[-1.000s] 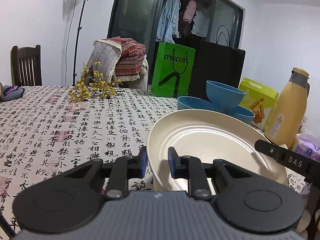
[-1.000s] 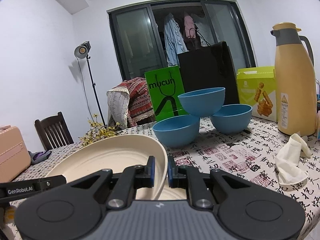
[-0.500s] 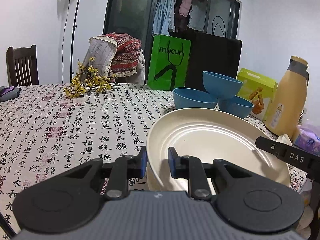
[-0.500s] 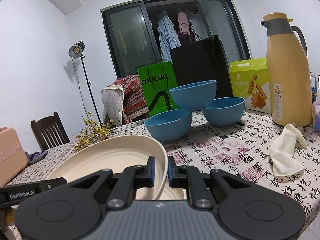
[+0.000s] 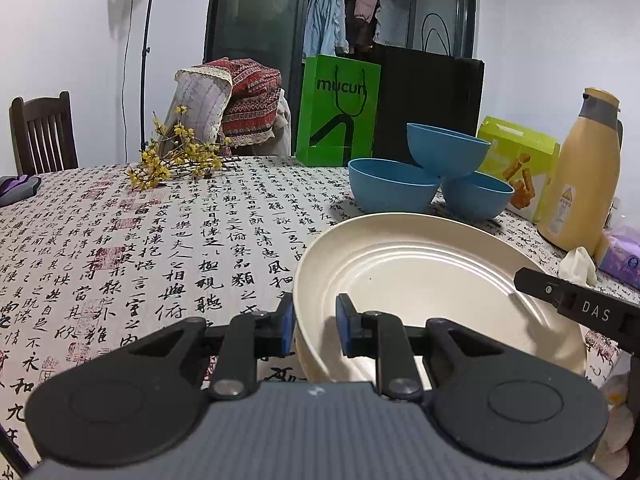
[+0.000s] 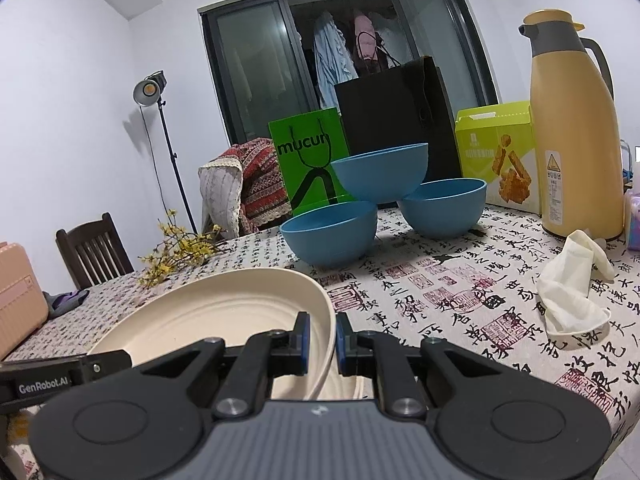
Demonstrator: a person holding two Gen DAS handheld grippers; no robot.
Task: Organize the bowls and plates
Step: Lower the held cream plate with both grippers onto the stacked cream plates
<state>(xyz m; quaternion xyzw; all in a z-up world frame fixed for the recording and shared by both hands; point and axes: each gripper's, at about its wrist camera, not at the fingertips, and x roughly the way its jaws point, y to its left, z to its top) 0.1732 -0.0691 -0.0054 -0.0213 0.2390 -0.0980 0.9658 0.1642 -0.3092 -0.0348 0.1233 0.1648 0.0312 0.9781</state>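
both grippers — left gripper (image 5: 314,326), right gripper (image 6: 320,340) — jaws clamped on opposite rims of the cream plate (image 5: 420,276); plate now lower over the bench (image 5: 160,240), near the blue bowls (image 6: 380,204) — placement likely imminent.

Two cameras low behind my fingers

Left looks from the cream plate's (image 5: 432,276) left rim, right from its right; both share the blue bowls (image 6: 384,208).

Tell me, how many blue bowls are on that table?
3. Two stand side by side on the tablecloth, left bowl and right bowl; the top bowl rests across both. None seem hidden.
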